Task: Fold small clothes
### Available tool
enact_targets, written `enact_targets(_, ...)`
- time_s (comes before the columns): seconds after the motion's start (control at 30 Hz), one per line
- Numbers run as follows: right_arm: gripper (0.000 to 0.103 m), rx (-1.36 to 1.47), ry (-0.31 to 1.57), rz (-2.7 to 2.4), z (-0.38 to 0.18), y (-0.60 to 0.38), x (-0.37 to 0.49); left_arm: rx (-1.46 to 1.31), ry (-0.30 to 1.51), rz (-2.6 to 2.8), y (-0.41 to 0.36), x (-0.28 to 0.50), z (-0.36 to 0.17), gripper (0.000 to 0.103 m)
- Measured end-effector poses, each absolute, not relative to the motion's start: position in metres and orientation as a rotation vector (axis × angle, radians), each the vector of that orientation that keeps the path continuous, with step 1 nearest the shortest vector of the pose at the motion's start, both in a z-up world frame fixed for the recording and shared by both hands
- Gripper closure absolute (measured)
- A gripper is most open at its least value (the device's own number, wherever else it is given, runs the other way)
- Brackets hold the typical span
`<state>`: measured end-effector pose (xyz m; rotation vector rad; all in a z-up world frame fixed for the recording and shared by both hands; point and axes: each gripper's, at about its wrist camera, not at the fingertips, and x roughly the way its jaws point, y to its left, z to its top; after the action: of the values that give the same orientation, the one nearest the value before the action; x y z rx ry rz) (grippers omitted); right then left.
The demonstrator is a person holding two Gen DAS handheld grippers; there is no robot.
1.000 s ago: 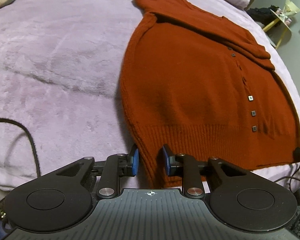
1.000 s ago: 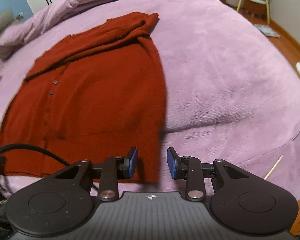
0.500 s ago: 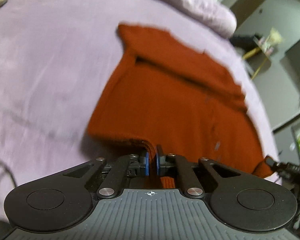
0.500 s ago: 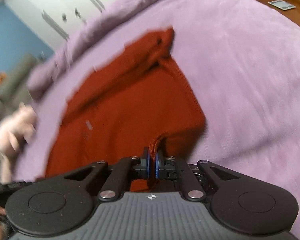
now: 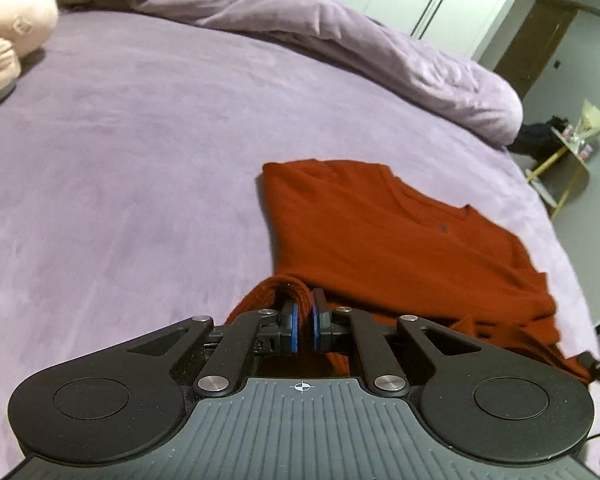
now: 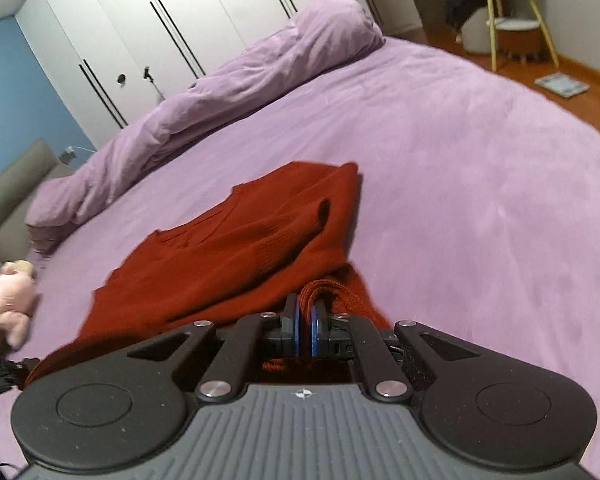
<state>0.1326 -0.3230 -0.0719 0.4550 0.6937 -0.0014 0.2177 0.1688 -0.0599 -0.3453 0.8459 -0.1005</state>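
Note:
A rust-red knitted cardigan point(image 5: 380, 236) lies on a purple bed, its collar end away from me. My left gripper point(image 5: 304, 326) is shut on the cardigan's ribbed hem at its left corner, and the hem bunches up between the blue pads. In the right wrist view the same cardigan point(image 6: 228, 256) shows with a folded sleeve on top. My right gripper point(image 6: 305, 330) is shut on the hem at the right corner. Both corners are lifted off the bed and the lower half of the cardigan hangs under the grippers, hidden.
The purple bedspread point(image 5: 120, 168) spreads wide around the cardigan. A rolled purple duvet point(image 5: 340, 40) lies along the far side. A pink plush toy point(image 5: 8, 36) sits at the far left. White wardrobe doors point(image 6: 160, 28) stand behind, and a stool point(image 6: 512, 28) on the wooden floor to the right.
Both grippers shut on the hem corners, then lifted and carried the hem toward the collar. The flat cardigan now looks much shorter, its lower half raised.

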Motion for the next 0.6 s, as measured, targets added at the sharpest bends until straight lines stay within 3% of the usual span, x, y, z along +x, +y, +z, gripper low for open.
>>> enact_targets(0.1,0.098,0.384,0.690,-0.009,-0.076,-0.322,0.146,-0.296,0.846,-0.112,0.166,0.225,-0.067,0.089)
enact_targets(0.17,0.089,0.335,0.657,-0.016,-0.073,-0.321,0.145,-0.280,0.832,-0.119,0.169,0.224,-0.068,0.079)
enact_targets(0.2,0.086,0.318,0.643,-0.024,-0.072,-0.322,0.143,-0.285,0.825,-0.116,0.172,0.223,-0.068,0.071)
enact_targets(0.23,0.077,0.307,0.634,-0.026,-0.070,-0.325,0.143,-0.291,0.817,-0.105,0.177,0.221,-0.068,0.050)
enact_targets(0.27,0.066,0.310,0.628,-0.025,-0.068,-0.329,0.142,-0.295,0.804,-0.107,0.182,0.220,-0.068,0.042)
enact_targets(0.33,0.056,0.308,0.641,0.005,-0.068,-0.335,0.142,-0.290,0.802,-0.158,0.186,0.220,-0.070,0.041)
enact_targets(0.6,0.053,0.142,0.737,0.094,-0.084,-0.316,0.166,-0.106,0.896,-0.264,0.153,0.239,-0.091,0.042)
